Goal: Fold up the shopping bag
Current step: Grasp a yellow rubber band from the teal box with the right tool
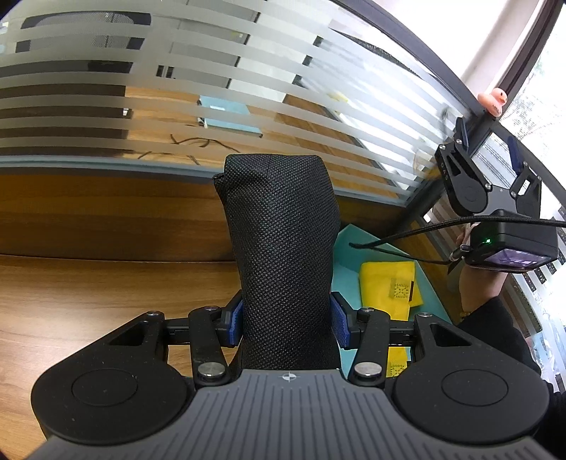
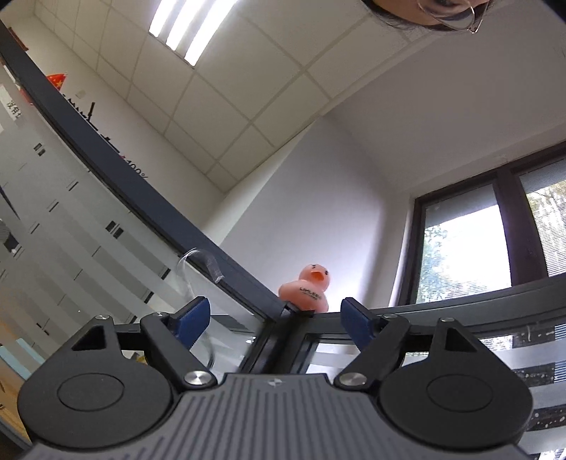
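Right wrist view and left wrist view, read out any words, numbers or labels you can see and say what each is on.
"100%", partly hidden: printed on the glass partition in the right wrist view.
Dark lettering on the pink rubber duck: too small to read.
White sign with dark characters at the left edge: too blurred to read.
Square printed mark on the yellow bag: a pattern, no readable text.
Black folded bag: no text.

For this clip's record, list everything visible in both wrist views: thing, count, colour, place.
shopping bag: one, black, bundled, clamped in left tongs
folded bags: yellow, count unclear, on the mat
mat: one, teal, on desk
desk: one, wooden
toy duck: one, pink, atop partition
partition: striped frosted glass, behind desk
window: dark frame, right
ceiling light: one, white
left tongs: shut on bag
right tongs: open, empty, pointing upward
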`<state>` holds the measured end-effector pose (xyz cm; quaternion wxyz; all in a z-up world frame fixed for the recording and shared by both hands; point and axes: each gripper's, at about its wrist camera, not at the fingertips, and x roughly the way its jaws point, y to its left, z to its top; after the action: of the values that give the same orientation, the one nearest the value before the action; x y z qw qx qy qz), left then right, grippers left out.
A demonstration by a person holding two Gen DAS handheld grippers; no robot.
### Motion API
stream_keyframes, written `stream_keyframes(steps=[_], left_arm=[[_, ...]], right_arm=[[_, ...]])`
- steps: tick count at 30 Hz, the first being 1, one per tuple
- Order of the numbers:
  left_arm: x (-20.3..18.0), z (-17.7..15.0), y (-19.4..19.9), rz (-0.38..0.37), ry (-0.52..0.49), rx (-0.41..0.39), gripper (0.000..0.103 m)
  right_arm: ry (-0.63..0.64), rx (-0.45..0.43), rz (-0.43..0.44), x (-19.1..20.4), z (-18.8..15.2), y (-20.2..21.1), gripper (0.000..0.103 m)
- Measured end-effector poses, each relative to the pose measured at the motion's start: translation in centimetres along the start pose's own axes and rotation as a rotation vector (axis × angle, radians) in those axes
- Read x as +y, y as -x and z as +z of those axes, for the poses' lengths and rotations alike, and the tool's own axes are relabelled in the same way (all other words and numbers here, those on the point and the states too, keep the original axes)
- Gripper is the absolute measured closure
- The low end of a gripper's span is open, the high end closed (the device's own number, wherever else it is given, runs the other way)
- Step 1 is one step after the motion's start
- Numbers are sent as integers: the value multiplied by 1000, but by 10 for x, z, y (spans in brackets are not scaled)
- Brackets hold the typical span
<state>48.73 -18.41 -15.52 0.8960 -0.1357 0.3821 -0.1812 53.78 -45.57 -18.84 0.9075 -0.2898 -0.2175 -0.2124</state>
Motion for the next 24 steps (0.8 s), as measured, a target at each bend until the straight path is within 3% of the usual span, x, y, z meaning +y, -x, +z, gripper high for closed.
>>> stream_keyframes(steps=[7,10,16,18,19,20,21,24], left_arm=[[3,2,-2,-5,8,-6,53],[4,2,-1,-8,10,-18,53],[4,2,16,-18,-2,-69,53],[4,2,24,-17,-5,-81,53],[4,2,27,-15,-6,-86,53],[5,1,32,-17,-6,-92,53],[5,0,36,-18,-5,-98,53],[9,-3,48,-25,3,-116,53]], right_arm=[[-19,42,25,-8,2,10,26],[-39,77,47,-18,7,33,26],[-134,293,191,-47,19,83,27],[-165,404,303,-54,18,93,40],[-180,459,359,-58,17,98,61],[-195,515,415,-61,17,103,90],[-212,567,466,-63,16,105,95],[-272,701,572,-56,8,93,95]])
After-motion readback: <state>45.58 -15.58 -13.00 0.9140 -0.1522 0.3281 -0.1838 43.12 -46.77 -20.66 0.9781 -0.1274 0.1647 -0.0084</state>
